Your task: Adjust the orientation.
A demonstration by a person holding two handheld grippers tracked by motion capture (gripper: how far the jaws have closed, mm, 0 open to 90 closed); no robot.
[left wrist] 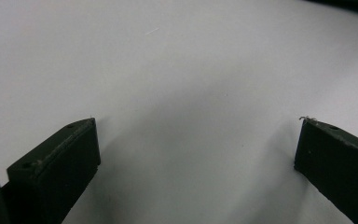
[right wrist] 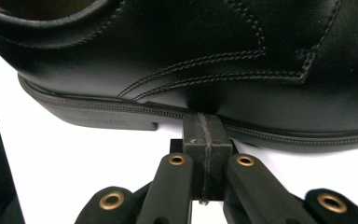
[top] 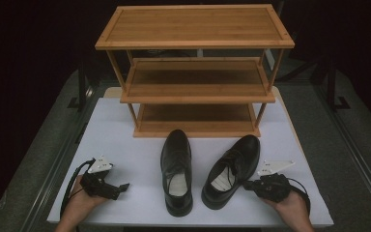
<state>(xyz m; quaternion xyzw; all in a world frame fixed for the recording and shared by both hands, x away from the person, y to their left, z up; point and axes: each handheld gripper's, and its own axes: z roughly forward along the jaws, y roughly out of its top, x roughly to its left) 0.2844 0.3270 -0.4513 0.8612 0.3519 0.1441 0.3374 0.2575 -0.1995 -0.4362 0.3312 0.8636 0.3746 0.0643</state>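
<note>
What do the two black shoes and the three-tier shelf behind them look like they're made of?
The two black lace-up dress shoes, left and right, look like smooth polished leather: soft sheen, stitched seams and a welted sole edge in the right gripper view, though it could be synthetic. The three-tier shelf looks like bamboo or light wood: warm tan with a fine straight grain.

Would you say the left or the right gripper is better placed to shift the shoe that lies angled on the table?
The right. The right gripper, jaws shut, sits at the side of the angled right shoe, its tips at the sole's edge. The left gripper rests open on bare table, with the straight left shoe between.
</note>
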